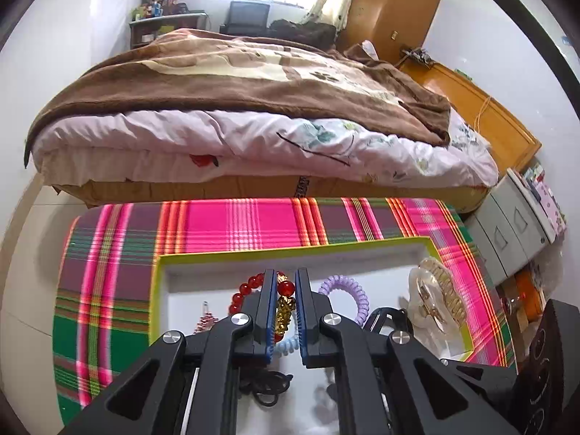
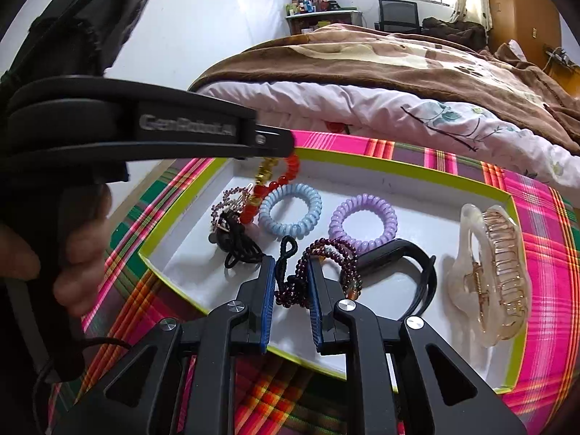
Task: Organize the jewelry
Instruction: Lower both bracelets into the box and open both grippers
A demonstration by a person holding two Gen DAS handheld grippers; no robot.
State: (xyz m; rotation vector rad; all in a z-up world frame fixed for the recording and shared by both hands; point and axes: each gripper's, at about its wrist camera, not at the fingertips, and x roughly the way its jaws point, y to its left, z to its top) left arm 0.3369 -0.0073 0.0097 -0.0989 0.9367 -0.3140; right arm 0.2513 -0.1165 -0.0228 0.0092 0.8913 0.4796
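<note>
A white tray with a lime-green rim [image 2: 398, 168] lies on a plaid cloth. My left gripper [image 1: 285, 279] is shut on a red and gold bead bracelet [image 1: 250, 284], which hangs over the tray's far left corner. The right wrist view shows that gripper [image 2: 290, 143] from the side, with the red bracelet [image 2: 286, 175] dangling below its tips. My right gripper [image 2: 291, 264] is shut on a dark purple bead bracelet [image 2: 326, 244] with a black cord loop, low over the tray's near side.
In the tray lie a blue coil hair tie [image 2: 290, 214], a purple coil hair tie [image 2: 362, 223], a clear hair claw [image 2: 489, 275], a black band [image 2: 398, 253], black hair ties [image 2: 239, 250] and a pink bead ornament [image 2: 232, 199]. A bed [image 1: 253, 137] stands behind, drawers [image 1: 507, 232] to the right.
</note>
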